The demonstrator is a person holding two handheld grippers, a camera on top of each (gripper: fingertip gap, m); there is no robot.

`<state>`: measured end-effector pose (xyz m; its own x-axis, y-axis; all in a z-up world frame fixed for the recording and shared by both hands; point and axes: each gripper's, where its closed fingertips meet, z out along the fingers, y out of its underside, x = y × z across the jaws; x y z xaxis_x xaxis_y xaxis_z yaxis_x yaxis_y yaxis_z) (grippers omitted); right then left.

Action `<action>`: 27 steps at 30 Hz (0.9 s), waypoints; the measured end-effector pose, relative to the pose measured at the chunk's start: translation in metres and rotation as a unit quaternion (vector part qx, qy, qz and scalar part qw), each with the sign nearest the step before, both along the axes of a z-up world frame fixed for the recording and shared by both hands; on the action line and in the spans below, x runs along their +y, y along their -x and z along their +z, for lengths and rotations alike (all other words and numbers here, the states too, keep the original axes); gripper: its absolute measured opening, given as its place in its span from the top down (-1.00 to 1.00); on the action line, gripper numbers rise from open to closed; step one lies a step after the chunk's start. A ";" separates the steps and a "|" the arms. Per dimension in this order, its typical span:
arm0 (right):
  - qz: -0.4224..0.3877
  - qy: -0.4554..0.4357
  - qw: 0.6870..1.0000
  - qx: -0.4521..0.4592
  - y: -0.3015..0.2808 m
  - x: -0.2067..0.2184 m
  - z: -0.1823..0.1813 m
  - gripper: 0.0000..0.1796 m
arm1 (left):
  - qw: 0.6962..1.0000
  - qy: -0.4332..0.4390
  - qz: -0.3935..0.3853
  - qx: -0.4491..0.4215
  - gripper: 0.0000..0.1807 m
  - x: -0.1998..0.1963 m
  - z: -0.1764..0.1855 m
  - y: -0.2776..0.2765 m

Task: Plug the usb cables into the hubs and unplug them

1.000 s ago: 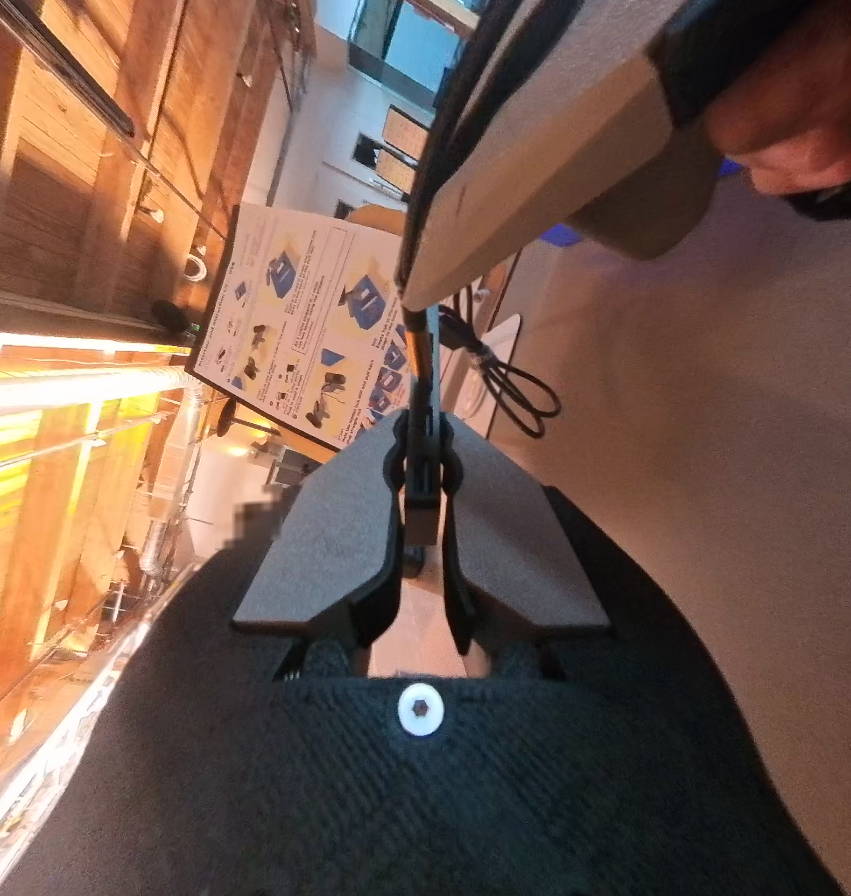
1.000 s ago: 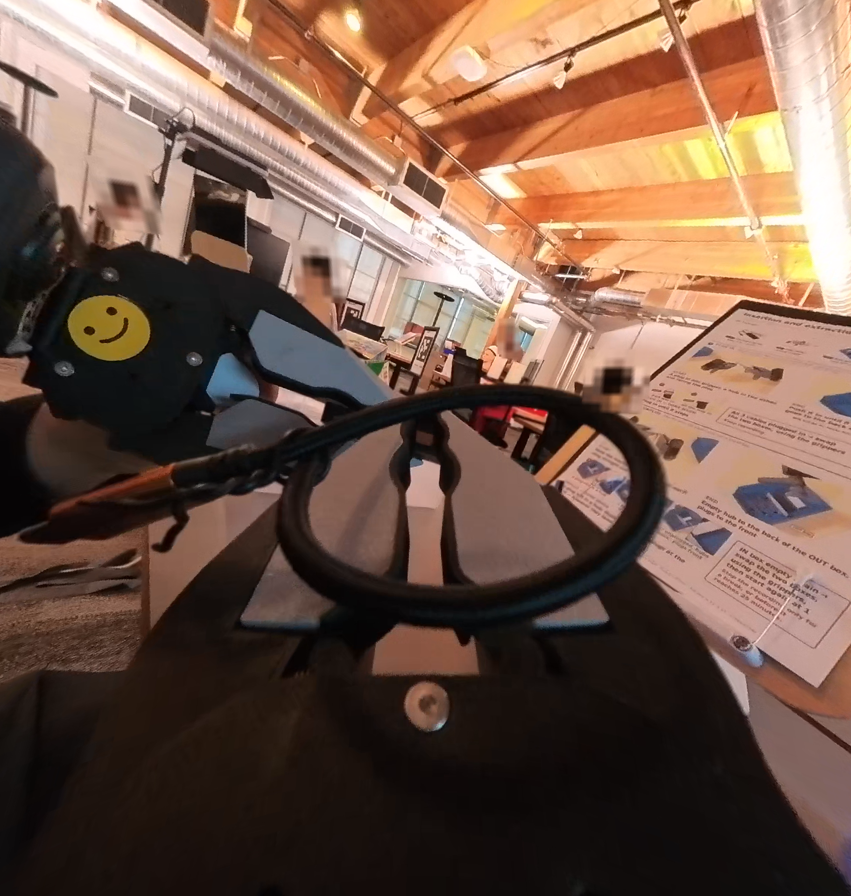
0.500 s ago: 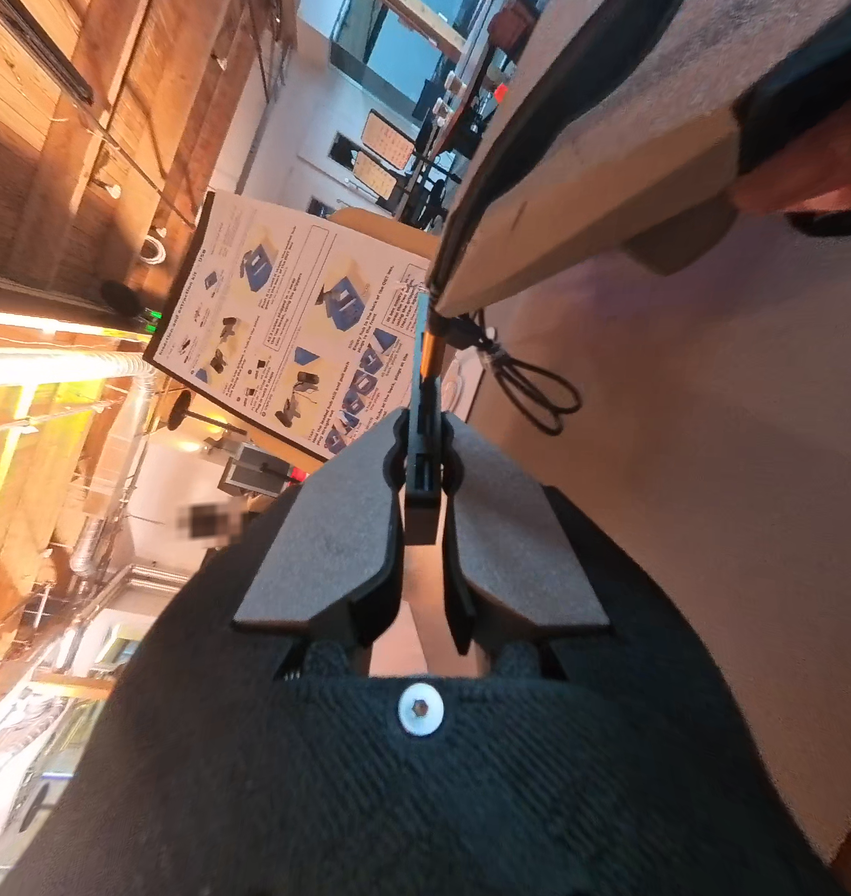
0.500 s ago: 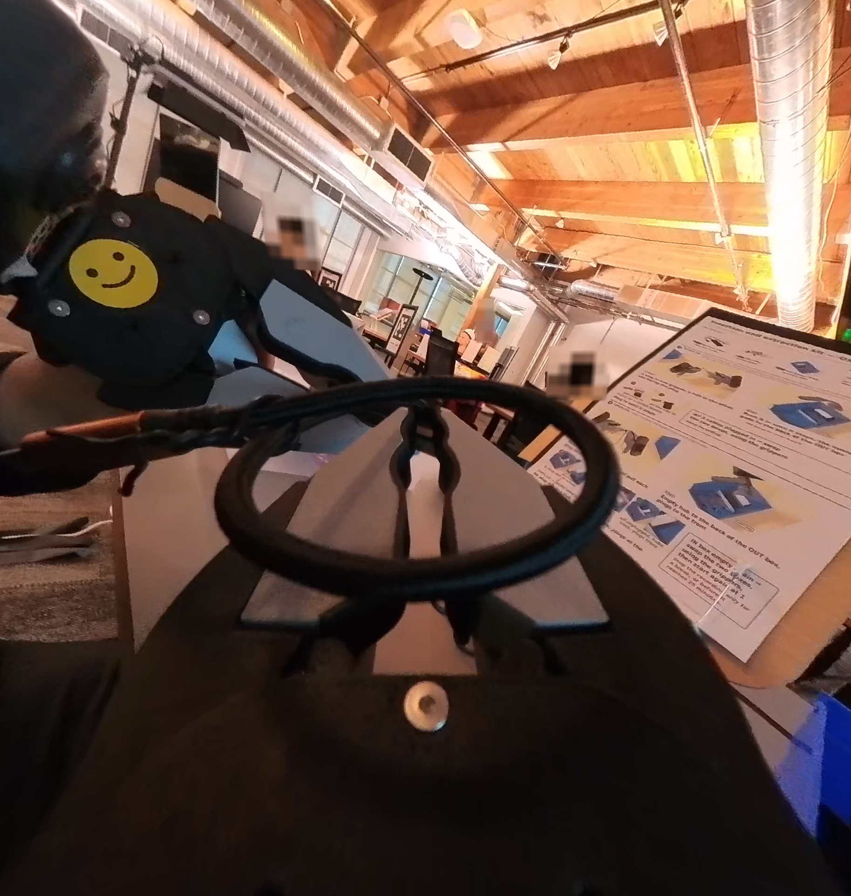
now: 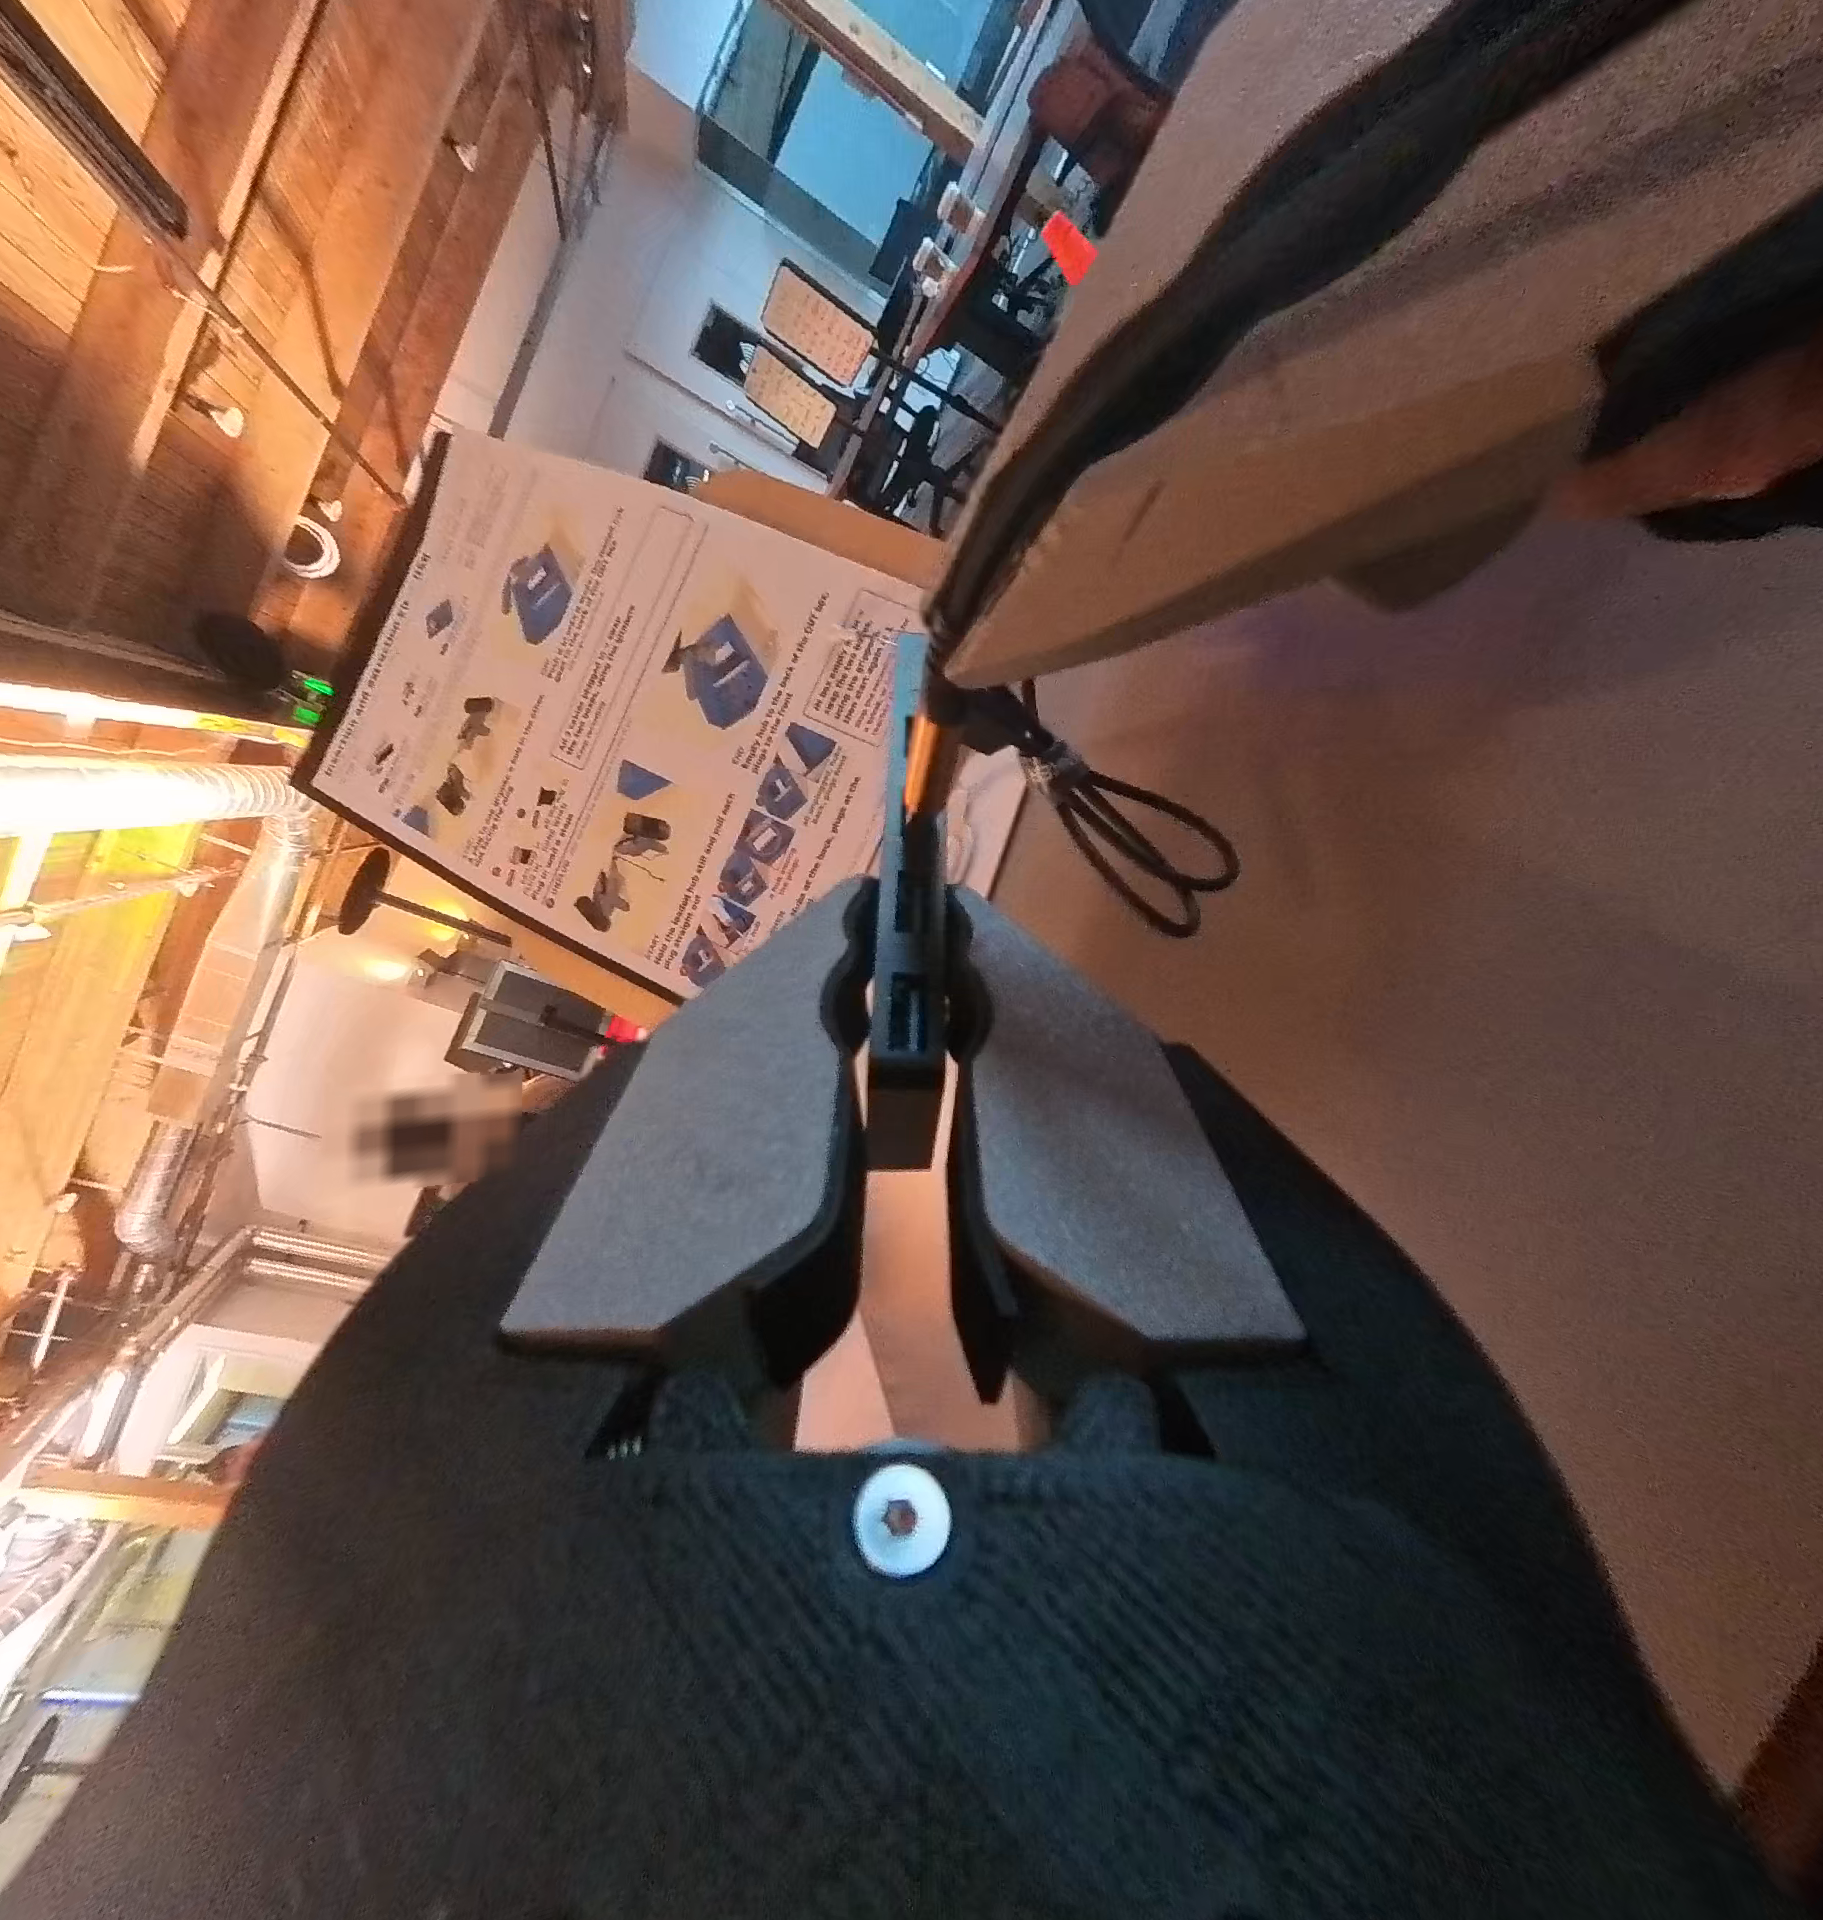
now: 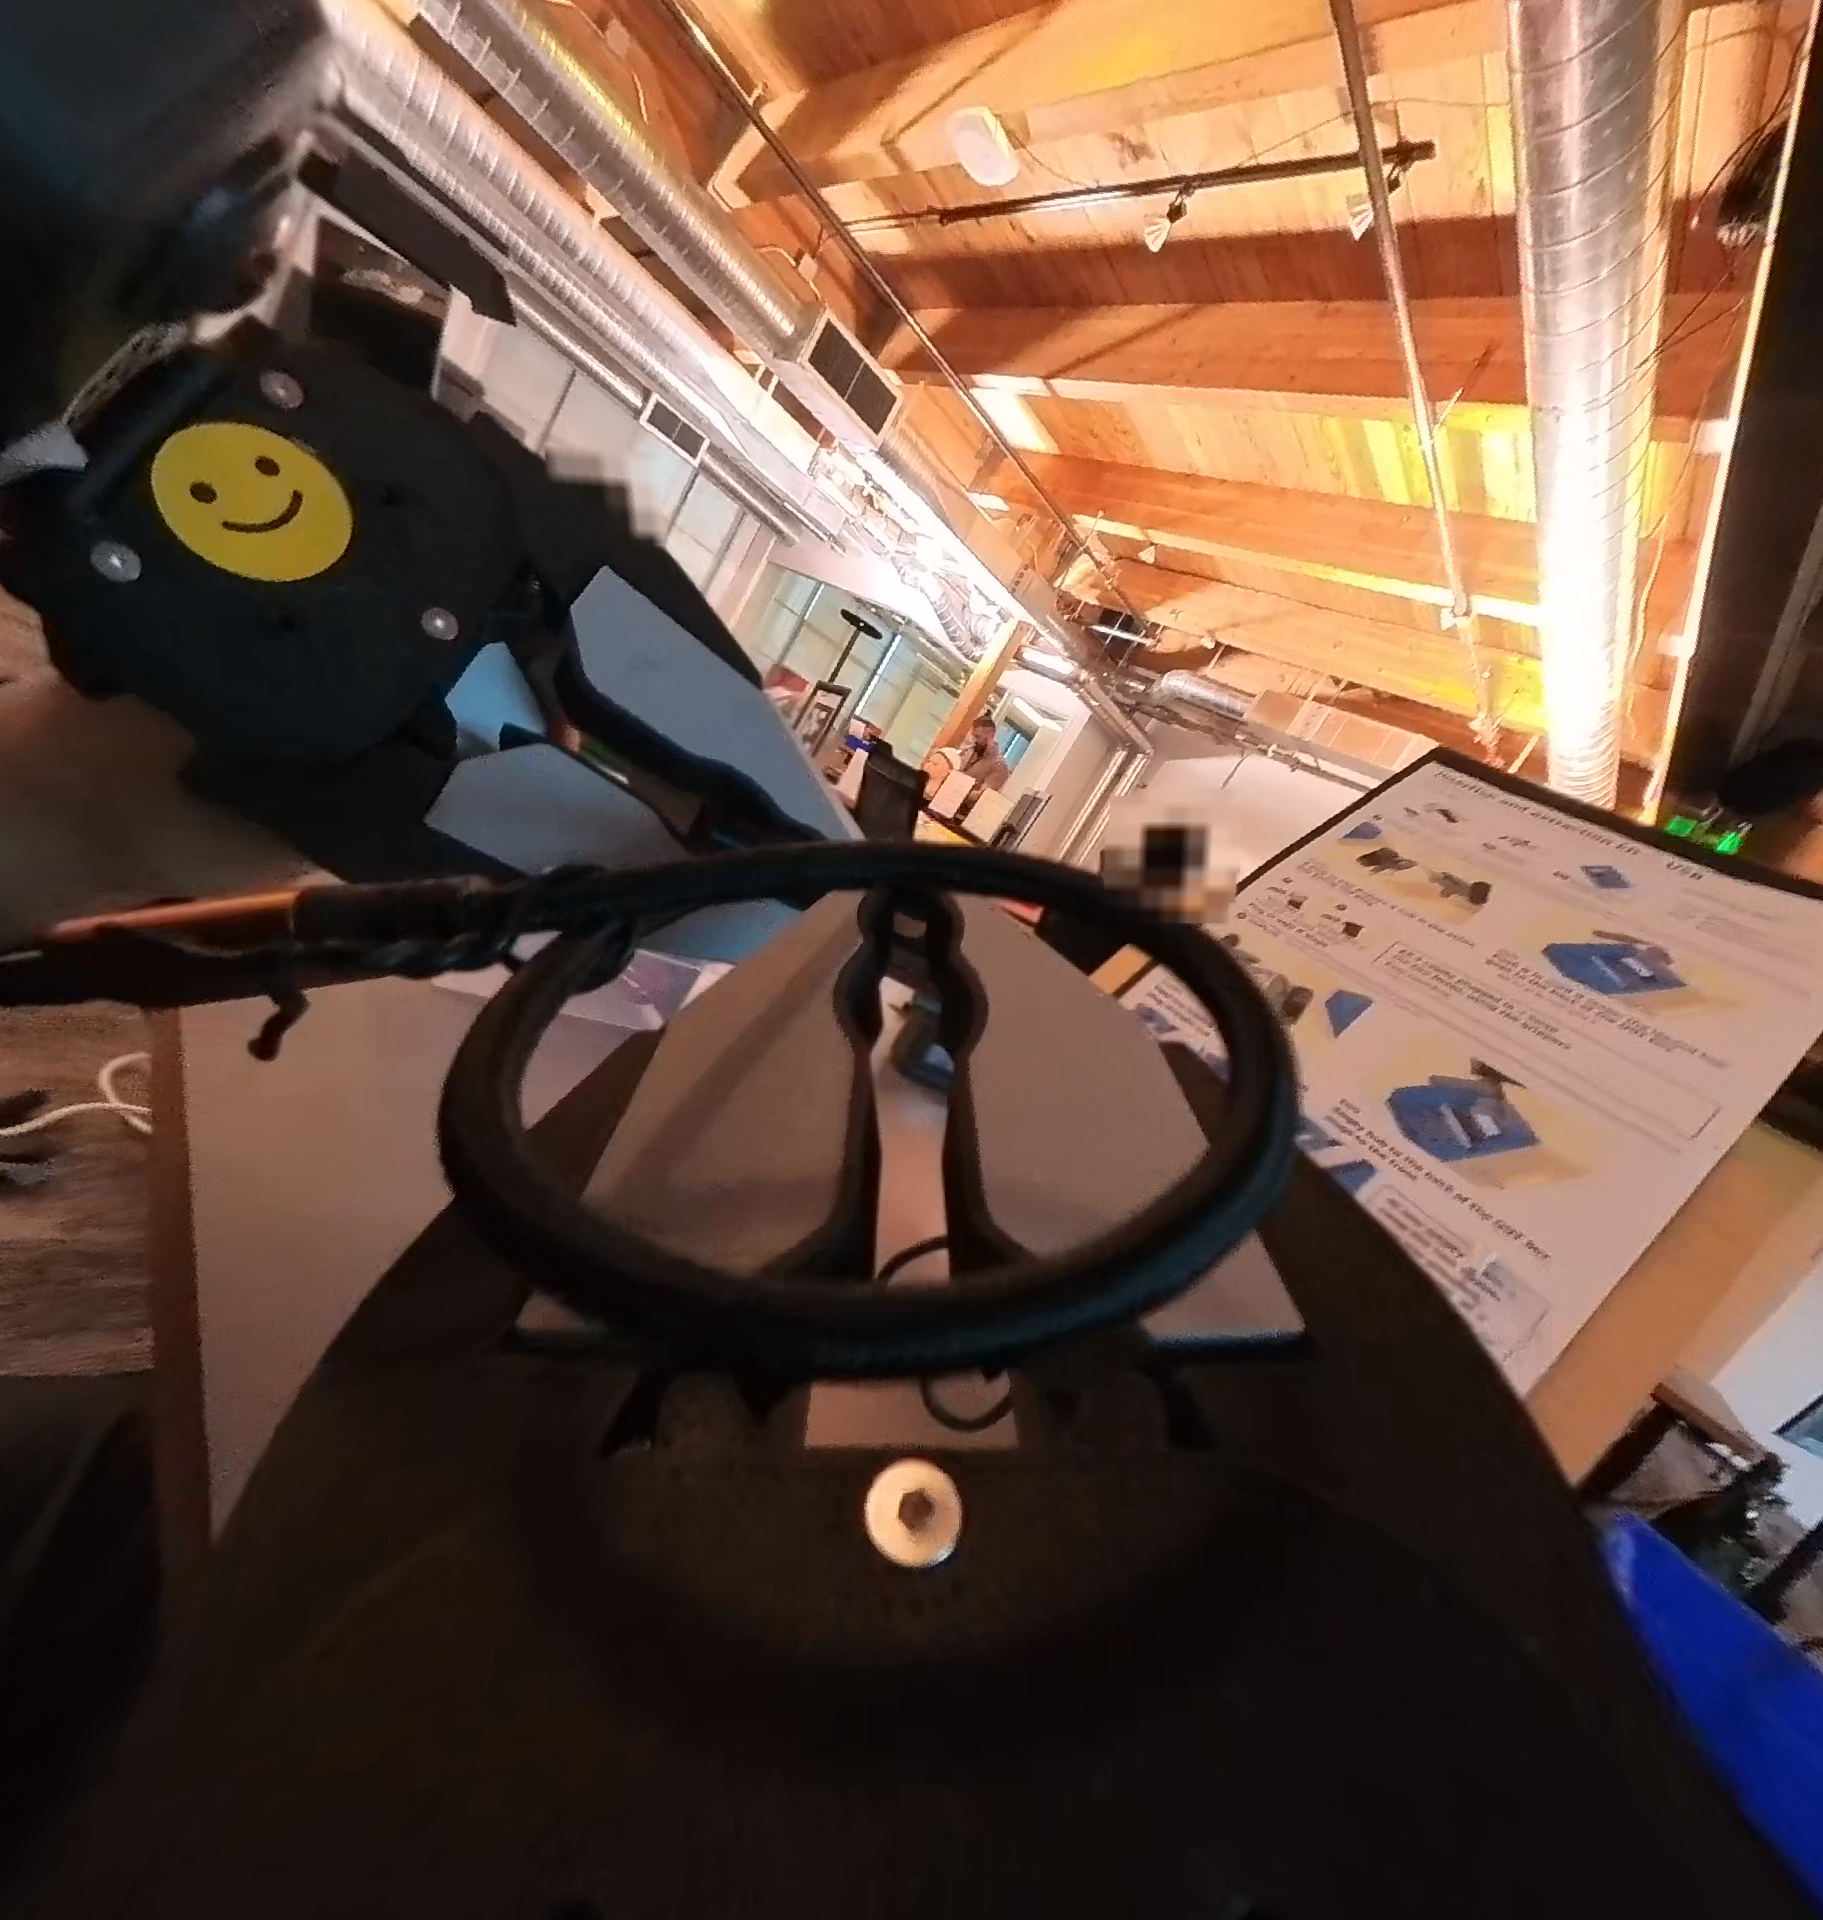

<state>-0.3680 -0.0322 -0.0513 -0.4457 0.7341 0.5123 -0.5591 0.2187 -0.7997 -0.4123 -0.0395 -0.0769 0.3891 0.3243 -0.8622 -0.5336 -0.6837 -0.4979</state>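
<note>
Clamping a slim black usb hub (image 5: pixel 902 997) edge-on between its fingertips, the left hand-held gripper (image 5: pixel 905 982) is held sideways above the tan desk (image 5: pixel 1458 1039), the hub's ports facing the camera. At the hub's far end an orange-collared plug (image 5: pixel 922 753) meets it right at the tip of the right hand-held gripper (image 5: pixel 1250 520), which reaches in from the upper right. In the right wrist view, the right hand-held gripper (image 6: pixel 912 940) has its fingers drawn close together at the tips, but what they pinch is hidden behind a looped black usb cable (image 6: pixel 865 1299) that arcs over them; the cable's copper-coloured end (image 6: pixel 190 914) runs off left beside the left hand-held gripper's body with its yellow smiley sticker (image 6: pixel 252 504). A second coiled cable (image 5: pixel 1146 852) lies on the desk, near an illustrated instruction board (image 5: pixel 616 727) propped upright.
</note>
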 end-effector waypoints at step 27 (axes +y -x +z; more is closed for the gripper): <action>-0.070 -0.082 0.994 0.010 0.009 -0.003 -0.013 0.99 | 1.000 0.007 0.012 -0.019 0.93 0.001 -0.013 0.009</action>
